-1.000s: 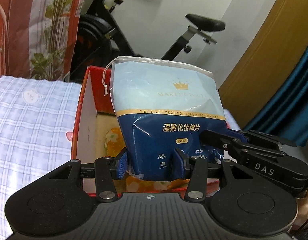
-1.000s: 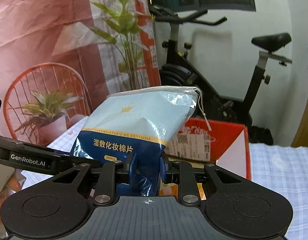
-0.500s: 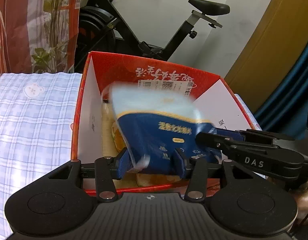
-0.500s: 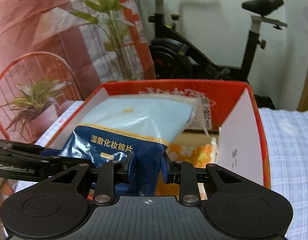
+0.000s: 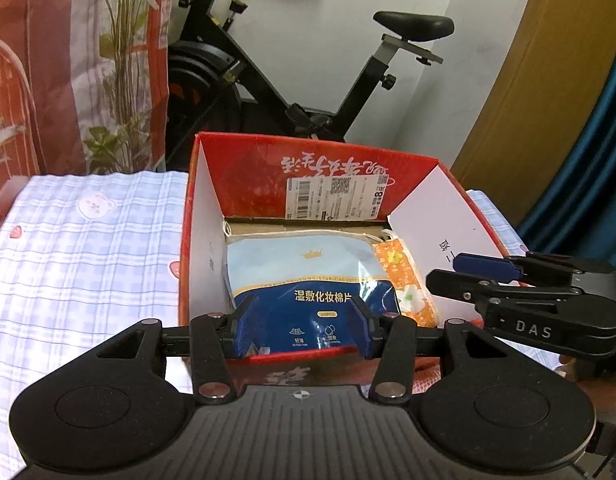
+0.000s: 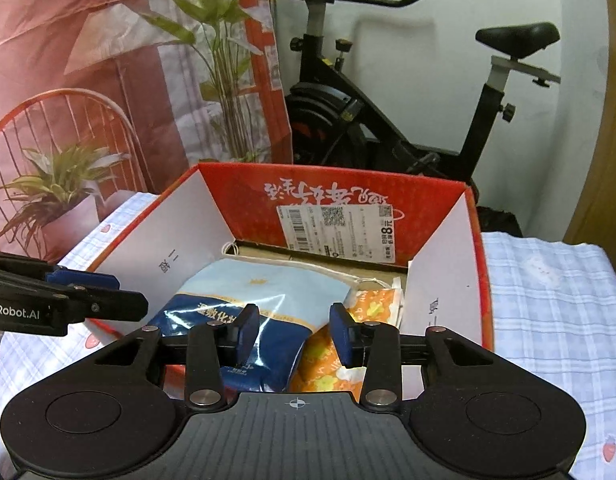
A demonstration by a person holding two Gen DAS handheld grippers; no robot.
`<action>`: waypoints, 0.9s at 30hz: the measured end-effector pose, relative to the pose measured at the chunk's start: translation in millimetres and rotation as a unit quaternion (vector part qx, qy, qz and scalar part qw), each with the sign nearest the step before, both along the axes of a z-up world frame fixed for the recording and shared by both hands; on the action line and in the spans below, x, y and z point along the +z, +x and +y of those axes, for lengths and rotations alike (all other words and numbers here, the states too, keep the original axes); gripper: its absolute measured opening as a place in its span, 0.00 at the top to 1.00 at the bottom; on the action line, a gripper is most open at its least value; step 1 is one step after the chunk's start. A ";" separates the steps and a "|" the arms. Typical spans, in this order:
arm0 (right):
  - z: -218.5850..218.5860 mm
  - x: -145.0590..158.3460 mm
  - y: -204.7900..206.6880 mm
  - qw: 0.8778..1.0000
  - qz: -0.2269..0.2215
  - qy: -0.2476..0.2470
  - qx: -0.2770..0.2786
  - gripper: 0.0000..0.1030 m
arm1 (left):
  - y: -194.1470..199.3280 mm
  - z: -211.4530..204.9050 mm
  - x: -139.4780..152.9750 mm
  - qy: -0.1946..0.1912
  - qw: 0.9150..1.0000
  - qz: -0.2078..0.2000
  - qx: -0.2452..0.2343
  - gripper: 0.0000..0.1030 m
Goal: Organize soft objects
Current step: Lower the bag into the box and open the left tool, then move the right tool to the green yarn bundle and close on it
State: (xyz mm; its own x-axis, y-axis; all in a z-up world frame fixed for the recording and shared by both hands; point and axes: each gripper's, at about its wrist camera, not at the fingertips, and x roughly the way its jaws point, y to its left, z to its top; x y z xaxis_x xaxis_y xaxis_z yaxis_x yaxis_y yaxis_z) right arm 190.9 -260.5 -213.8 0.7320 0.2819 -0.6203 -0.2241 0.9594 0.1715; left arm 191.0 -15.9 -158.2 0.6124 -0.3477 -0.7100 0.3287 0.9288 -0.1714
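Pouch: we see the blue cotton-pad pouch lying inside the red box, centre of the left wrist frame, its drawstring end toward the far wall.
Neighbour: an orange floral packet lies just beside it, toward the right wall of the box.
Left gripper: part open at the lower centre; the pouch's near end sits between the blue pads, and we cannot tell whether they press on it.
Right gripper: jaws opening in the lower centre of its frame, a clear gap on the right pad's side, so we judge the pouch let go; the left pad may touch the film.
Risk, drag-out: if the left pads hold the film when we pull back, the pouch could ride up over the near wall.
Risk, snag: the loose drawstring at the far wall could catch a finger on a later reach.
Risk, crowding: pushing the pouch sideways could jam the orange floral packet against the right wall.
Risk, box shift: the box rests on the checked cloth; a knock on its near wall could slide it.
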 end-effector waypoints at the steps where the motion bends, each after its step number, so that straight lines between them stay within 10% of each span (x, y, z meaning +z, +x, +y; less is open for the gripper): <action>1: 0.0 2.6 -3.9 1.000 -0.002 -0.002 0.001 0.65 | -4.4 0.0 2.5 0.002 1.000 -0.004 0.001 0.51; 27: 1.5 21.5 -131.9 0.998 -0.035 -0.035 0.033 0.65 | -118.9 12.2 8.6 0.031 0.998 -0.042 0.018 0.51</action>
State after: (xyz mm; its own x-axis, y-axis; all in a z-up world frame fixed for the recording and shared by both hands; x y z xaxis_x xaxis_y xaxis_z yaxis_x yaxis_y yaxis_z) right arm 59.0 -259.1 -192.4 0.7550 0.2892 -0.5884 -0.2970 0.9510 0.0863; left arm 72.1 -3.8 -149.6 0.6816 -0.2819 -0.6752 0.3060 0.9481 -0.0868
